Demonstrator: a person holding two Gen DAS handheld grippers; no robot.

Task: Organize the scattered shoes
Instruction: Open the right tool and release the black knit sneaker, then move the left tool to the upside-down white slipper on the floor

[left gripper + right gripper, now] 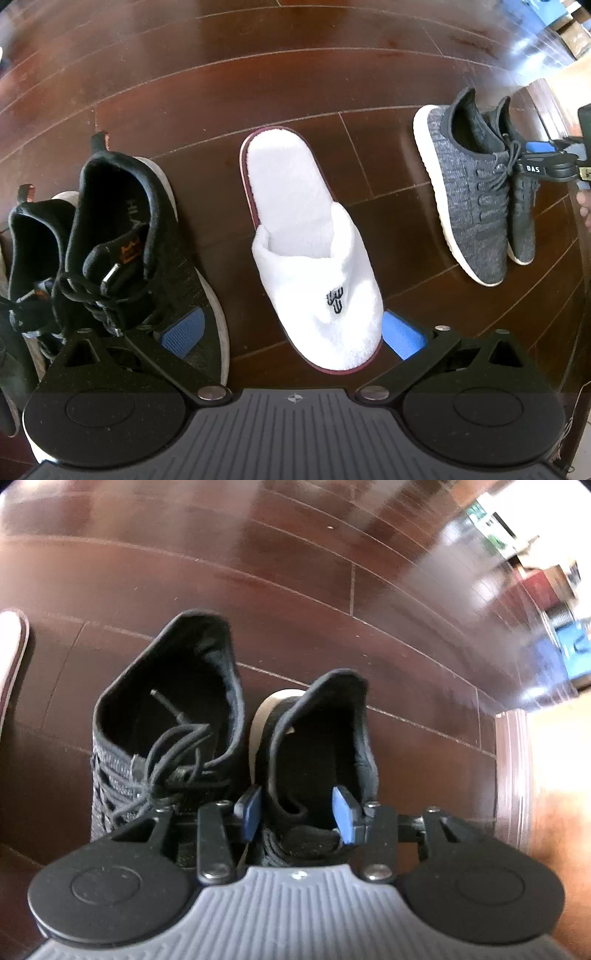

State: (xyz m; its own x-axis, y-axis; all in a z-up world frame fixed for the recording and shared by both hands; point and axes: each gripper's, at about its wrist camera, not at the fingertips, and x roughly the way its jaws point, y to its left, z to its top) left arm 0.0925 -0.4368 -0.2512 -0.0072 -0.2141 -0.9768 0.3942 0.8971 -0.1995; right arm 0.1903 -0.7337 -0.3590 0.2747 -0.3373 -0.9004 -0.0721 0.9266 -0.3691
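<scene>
A white slipper (314,236) with a maroon sole edge lies on the dark wood floor, toe toward me. My left gripper (291,334) hangs open over its toe. The right pad (402,334) is at the slipper's edge and the left pad (183,332) is over a black sneaker (147,236). A pair of grey knit sneakers (469,192) stands to the right. My right gripper (297,814) is open astride the inner collar of the right grey sneaker (325,746). One pad is inside the shoe and neither presses on it. The left grey sneaker (166,738) sits close beside it.
A second black sneaker (33,240) stands at the far left beside the first. A raised wood threshold (513,775) and a lighter floor lie to the right of the grey pair. Boxes and clutter (554,590) are far off at the right. Bare floorboards (258,74) stretch beyond the shoes.
</scene>
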